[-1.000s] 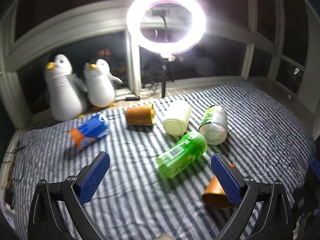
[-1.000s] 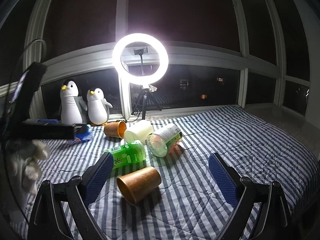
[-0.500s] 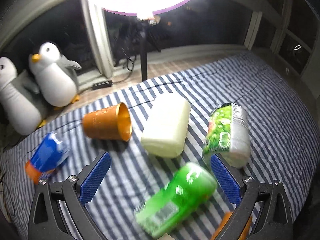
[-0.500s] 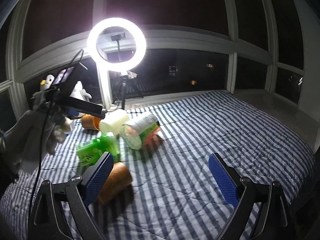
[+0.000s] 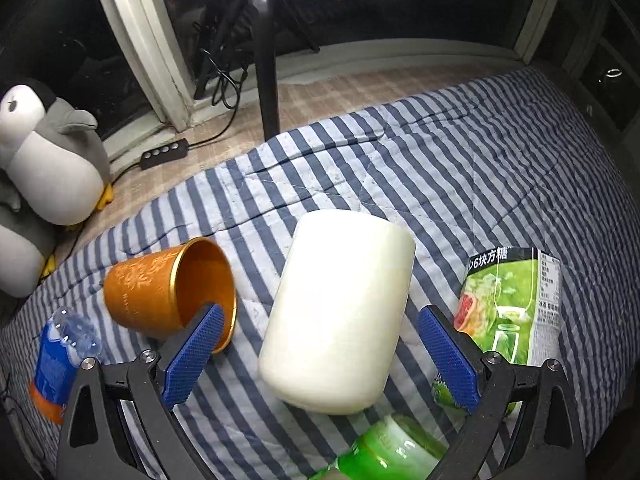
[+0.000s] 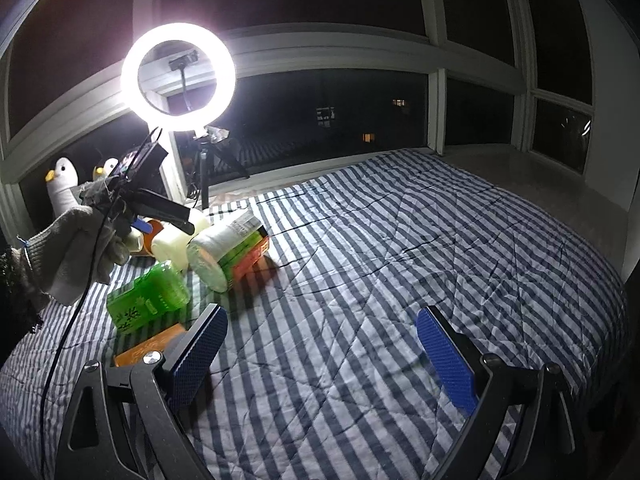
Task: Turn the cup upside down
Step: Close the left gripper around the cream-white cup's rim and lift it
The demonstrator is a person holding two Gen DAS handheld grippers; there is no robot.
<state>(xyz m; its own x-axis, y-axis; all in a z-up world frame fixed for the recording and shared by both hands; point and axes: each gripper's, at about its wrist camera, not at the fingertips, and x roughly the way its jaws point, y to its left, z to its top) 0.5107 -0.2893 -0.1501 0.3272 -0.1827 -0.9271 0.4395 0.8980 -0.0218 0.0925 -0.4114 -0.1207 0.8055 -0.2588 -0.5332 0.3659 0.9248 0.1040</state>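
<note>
A white cup (image 5: pixel 340 308) lies on its side on the striped bedspread, base toward the camera. My left gripper (image 5: pixel 320 352) is open, its blue pads on either side of the cup's near end, not touching. An orange cup (image 5: pixel 168 288) lies on its side just left, mouth toward the left pad. In the right wrist view the white cup (image 6: pixel 172 242) shows under the gloved hand holding the left gripper (image 6: pixel 160 216). My right gripper (image 6: pixel 320 356) is open and empty over bare bedspread. A second orange cup (image 6: pixel 148 350) lies by its left pad.
A green bottle (image 5: pixel 384 452) and a clear salad-label jar (image 5: pixel 512 304) lie close to the right and front of the white cup. A blue bottle (image 5: pixel 60 360) lies far left. Two plush penguins (image 5: pixel 48 152), a ring light (image 6: pixel 178 76) on its tripod and a power strip stand by the window.
My left gripper has moved forward and down onto the white cup, which now sits between its pads. The right gripper has swung to the right, away from the objects.
</note>
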